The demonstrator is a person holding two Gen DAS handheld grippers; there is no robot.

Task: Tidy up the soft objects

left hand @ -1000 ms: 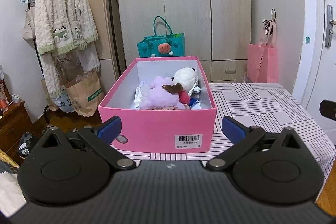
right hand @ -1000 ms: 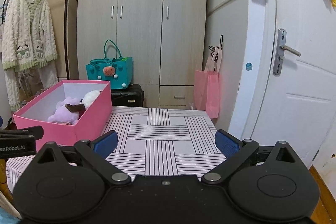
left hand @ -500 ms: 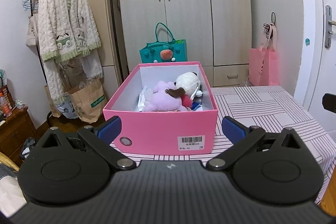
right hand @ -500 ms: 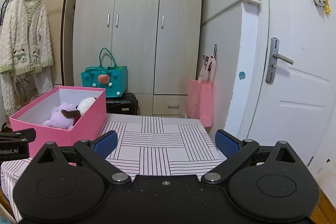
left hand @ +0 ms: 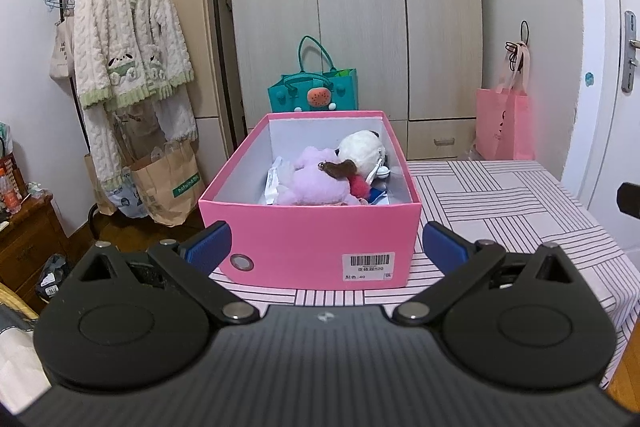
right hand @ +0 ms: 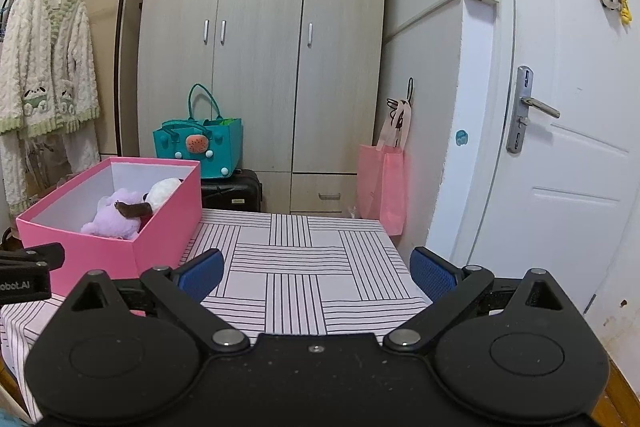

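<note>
Striped cloth covers the table (right hand: 304, 267), bare on its right half. At its left stands the pink box (left hand: 312, 247), and inside lie the purple plush (left hand: 316, 183) and the white plush (left hand: 362, 151), touching, toward the box's far right. Both tools hang back at the near edge: the left gripper (left hand: 326, 245) spread wide and empty, facing the box's near wall; the right gripper (right hand: 316, 273) likewise spread over bare cloth. A low reach would likely shove the light box, since its wall stands between fingers and toys. Beyond, a teal bag (left hand: 314, 93) sits clear.
</note>
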